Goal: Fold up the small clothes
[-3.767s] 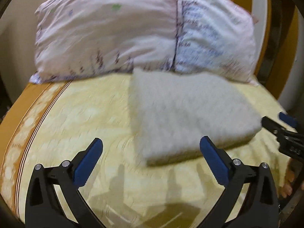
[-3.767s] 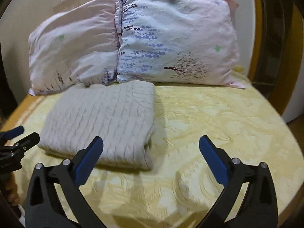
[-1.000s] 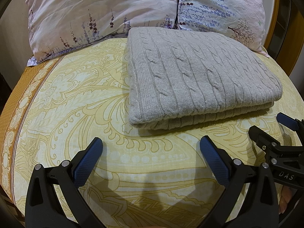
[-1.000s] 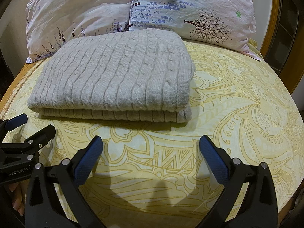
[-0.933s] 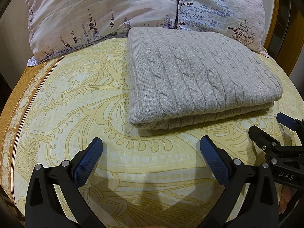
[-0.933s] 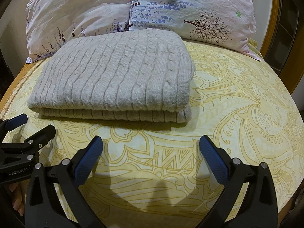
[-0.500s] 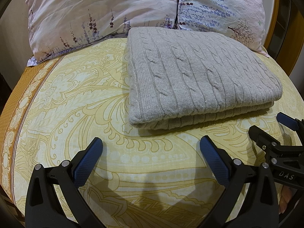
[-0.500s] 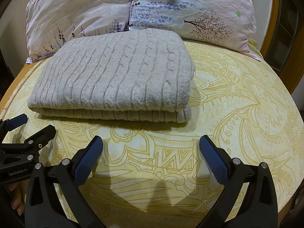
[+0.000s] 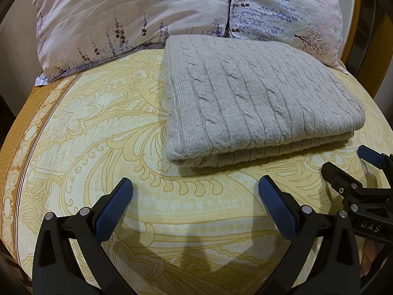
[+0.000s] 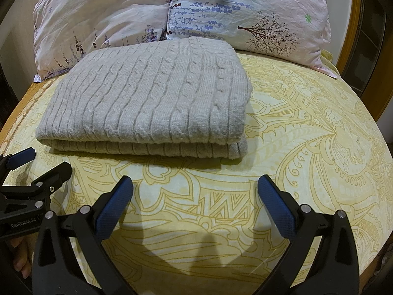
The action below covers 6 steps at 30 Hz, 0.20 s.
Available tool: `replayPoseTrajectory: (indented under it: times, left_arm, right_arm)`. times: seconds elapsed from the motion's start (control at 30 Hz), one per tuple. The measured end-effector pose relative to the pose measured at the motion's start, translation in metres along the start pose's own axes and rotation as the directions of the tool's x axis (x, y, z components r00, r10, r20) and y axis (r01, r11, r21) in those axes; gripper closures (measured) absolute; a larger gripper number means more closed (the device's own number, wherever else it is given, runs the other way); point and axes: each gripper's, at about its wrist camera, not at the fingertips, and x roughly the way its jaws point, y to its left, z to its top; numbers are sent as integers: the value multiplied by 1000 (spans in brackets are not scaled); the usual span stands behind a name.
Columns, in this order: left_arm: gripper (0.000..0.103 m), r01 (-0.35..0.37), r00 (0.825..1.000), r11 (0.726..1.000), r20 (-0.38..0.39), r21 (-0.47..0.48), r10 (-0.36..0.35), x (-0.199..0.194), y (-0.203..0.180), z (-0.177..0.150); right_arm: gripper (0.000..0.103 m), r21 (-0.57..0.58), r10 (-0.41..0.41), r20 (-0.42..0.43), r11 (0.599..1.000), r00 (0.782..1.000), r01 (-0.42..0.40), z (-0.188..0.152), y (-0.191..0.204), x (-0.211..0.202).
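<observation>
A grey cable-knit sweater (image 9: 255, 98) lies folded into a thick rectangle on the yellow patterned bedsheet (image 9: 98, 127); in the right wrist view the sweater (image 10: 152, 95) shows its stacked front edge. My left gripper (image 9: 195, 204) is open, hovering over bare sheet just short of the sweater's near left corner, nothing between its blue pads. My right gripper (image 10: 195, 204) is open too, in front of the sweater's near right corner. Each gripper appears at the edge of the other's view: the right gripper (image 9: 353, 172) and the left gripper (image 10: 36, 164).
Two floral pillows (image 9: 137, 17) (image 10: 248, 12) lean at the head of the bed behind the sweater. A wooden bed frame (image 10: 348, 36) runs along the right. The sheet's brown border (image 9: 22, 127) marks the left edge. A hand (image 10: 22, 258) holds the left gripper.
Since 3.8 s ago both grippers have come nearer and lower toward the folded sweater. Over the last second nothing has moved.
</observation>
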Motion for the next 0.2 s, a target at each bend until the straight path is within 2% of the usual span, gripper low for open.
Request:
replayPoseTrajectory:
  times: [0.2]
  left_arm:
    - [1,0,1000,1000,0,0,0,0,0,0]
  right_arm:
    - [2,0,0,0,1000,1000,0,0,0,0]
